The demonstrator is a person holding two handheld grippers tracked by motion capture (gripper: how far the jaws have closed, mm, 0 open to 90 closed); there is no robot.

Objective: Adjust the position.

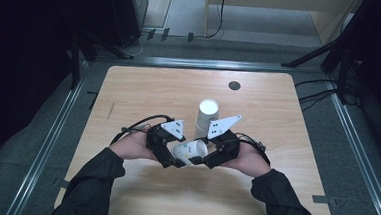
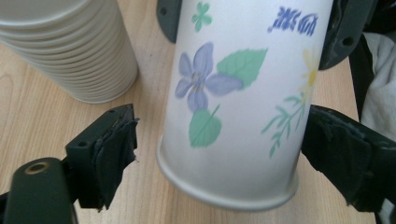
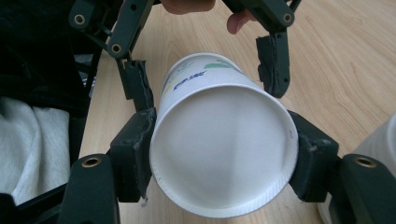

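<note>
Cup clamped by right tool (left tool clear)

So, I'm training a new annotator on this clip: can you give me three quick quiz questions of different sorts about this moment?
1. True or false: the right tongs are shut on the flowered paper cup.
2. Which describes the left tongs? A) clamped on the cup stack B) open, with the flowered cup between their pads C) resting flat on the table
3. Fill in: the stack of plain cups stands ____ on the wooden table, beyond the hands.

Key: 1 true; 2 B; 3 upright.
</note>
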